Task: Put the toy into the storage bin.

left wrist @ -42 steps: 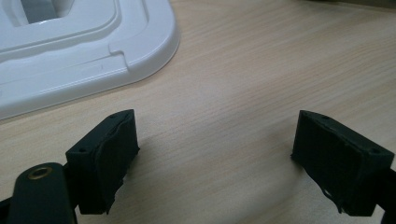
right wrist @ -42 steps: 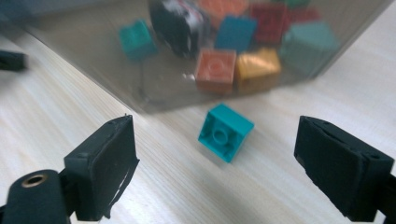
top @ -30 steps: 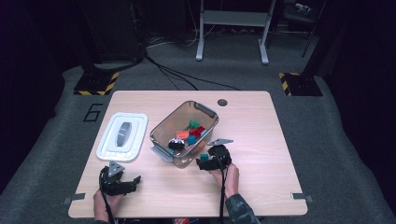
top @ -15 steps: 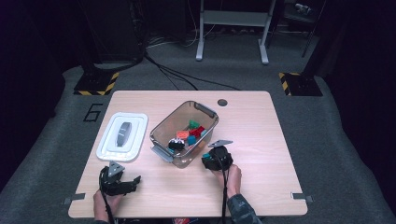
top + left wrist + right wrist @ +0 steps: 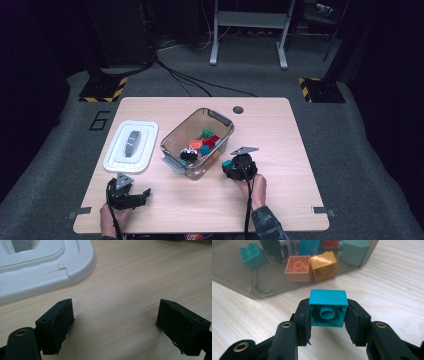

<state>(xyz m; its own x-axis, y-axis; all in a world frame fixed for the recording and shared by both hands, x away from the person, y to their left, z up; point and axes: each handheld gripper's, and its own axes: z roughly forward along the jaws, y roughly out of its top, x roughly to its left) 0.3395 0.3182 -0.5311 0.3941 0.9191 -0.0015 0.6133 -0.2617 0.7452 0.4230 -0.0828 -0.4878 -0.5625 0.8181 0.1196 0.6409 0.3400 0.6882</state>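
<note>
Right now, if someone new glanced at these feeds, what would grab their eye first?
Probably the teal brick clamped in the right tongs, held just outside the clear bin near the table's middle. Next, the bright bricks inside the bin, an orange one and a yellow one against its near wall. The white lid lies left of the bin, with the left tongs open over bare wood beside it.

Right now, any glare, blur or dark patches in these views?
High view: table evenly lit, surroundings dark, slightly soft. Left gripper view: sharp wood grain, soft shadows under the left tool, white lid bright. Right gripper view: teal block crisp, clear bin wall hazy with mild reflections.
</note>
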